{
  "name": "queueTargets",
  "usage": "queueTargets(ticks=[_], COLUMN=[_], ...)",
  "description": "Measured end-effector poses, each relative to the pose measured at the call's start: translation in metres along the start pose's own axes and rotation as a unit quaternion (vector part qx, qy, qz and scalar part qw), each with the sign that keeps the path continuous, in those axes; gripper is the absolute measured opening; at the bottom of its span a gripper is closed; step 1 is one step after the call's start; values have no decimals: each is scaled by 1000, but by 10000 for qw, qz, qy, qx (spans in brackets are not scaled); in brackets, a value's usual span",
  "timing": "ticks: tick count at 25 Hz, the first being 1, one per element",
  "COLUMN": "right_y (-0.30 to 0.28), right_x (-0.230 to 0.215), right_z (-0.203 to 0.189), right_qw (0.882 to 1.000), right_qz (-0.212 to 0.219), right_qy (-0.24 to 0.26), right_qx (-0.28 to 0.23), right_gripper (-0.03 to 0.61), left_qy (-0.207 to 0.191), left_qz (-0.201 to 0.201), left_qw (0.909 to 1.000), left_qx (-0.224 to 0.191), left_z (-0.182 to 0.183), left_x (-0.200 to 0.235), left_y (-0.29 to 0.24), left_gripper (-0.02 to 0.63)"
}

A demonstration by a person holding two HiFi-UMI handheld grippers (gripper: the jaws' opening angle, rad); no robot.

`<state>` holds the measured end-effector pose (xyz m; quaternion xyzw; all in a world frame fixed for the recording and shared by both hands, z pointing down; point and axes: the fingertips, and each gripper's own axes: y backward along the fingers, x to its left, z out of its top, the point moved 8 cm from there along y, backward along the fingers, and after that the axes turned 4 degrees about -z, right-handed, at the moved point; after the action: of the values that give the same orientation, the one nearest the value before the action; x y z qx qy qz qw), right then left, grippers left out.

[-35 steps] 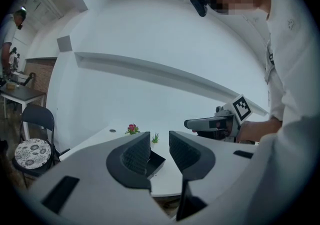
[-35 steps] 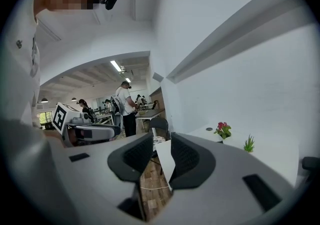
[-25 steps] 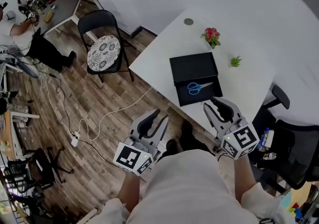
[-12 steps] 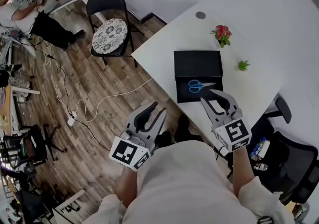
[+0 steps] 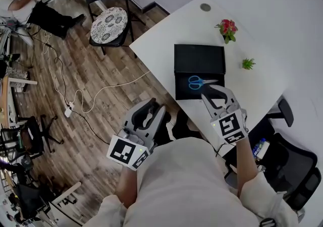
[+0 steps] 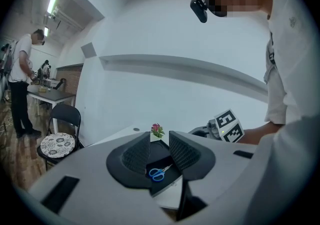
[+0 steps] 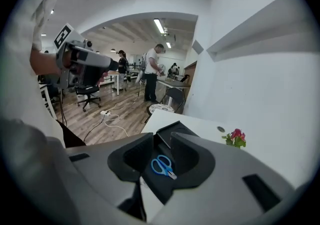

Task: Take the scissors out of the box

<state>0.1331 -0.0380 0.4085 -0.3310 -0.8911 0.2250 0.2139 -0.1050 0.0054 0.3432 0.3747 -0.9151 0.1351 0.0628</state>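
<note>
Left tongs [image 5: 154,106] are released: in the left gripper view [image 6: 159,137] the two ribbed pads stand apart with nothing between them. They hang over the wooden floor [image 5: 75,74], off the near edge of the white worktop [image 5: 166,39]. The right tongs [image 5: 212,94] are likewise released, their jaws spread and empty in the right gripper view [image 7: 161,137]. They are held above the near end of the black box [image 5: 184,90], not touching it.

The box lies open on the worktop, its lid [image 5: 199,58] folded back flat on the far side. The blue-handled scissors [image 5: 199,83] lie in the box, on its dark lining, handles toward the worktop's floor-side edge and blades toward the right tongs. Both gripper views look through their open jaws at the scissors [image 6: 159,173] [image 7: 162,165], which are well apart from the pads.

The only print to be seen is the black-and-white square marker on each tongs' cube: the left cube [image 5: 128,153] and the right cube [image 5: 229,126]. It carries no letters that can be read.

Beyond the box stand a small red-flowered plant [image 5: 228,26] and a smaller green plant [image 5: 248,63], with a grey round disc [image 5: 205,7] near the far corner. A black folding chair [image 5: 107,16] with a patterned cushion stands on the floor, beside a trailing white cable [image 5: 101,95].
</note>
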Motion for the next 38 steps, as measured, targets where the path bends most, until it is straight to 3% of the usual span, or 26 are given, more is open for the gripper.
queueTargets(ticks=[7,13,27,38], right_y=[-28,-57,-110,-138], right_x=[1,1,0,3], right_z=[-15,-34,-81,-96], right_qw=[9970,9841,9608,9513], right_qz=[147,121,694,893], right_qy=[606,1469,2067,2148], right_qx=[456,990,1711,2022], right_gripper=[115,110,114,117], left_qy=[130,203,251,270], left_qz=[-77,-209,-327,-234], left_qw=[9999,9995,9982,9981], left_qx=[69,151,431,511], left_z=[-7,-11,-22,-23], left_x=[14,25,29,37], left_y=[-7,-21,-32,-29], left_gripper=[124,124,124,124])
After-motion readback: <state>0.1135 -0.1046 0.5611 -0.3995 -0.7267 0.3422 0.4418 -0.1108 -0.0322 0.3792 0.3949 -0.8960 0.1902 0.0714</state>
